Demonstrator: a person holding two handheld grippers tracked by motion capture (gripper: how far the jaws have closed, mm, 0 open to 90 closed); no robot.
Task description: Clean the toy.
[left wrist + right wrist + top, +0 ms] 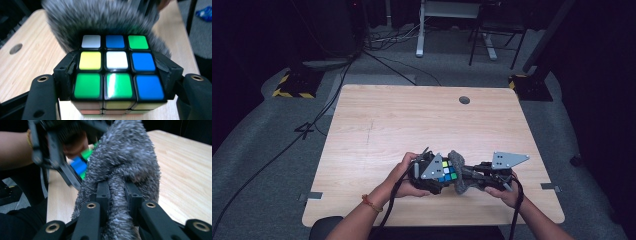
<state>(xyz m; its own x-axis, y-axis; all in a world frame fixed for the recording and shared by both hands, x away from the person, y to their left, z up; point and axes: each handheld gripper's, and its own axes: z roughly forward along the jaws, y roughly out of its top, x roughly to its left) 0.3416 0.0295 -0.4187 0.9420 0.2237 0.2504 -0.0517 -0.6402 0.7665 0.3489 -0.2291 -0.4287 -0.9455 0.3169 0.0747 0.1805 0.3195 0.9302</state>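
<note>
Cube [117, 68] and cloth [125, 167] meet low in the high view, just right of centre, above the desk [412, 120]. Left gripper [432, 175] fingers clamp the cube's opposite sides — rigid, smooth plastic, likely slippery, so flat side faces look the safest hold. Right gripper [117, 197] fingers pinch a fold of soft grey cloth, limp and light, pressed against the cube's far face.

A glossy plastic puzzle cube [117, 67], a fuzzy grey cloth [125, 167], a pale matt wood-grain table [412, 120].
</note>
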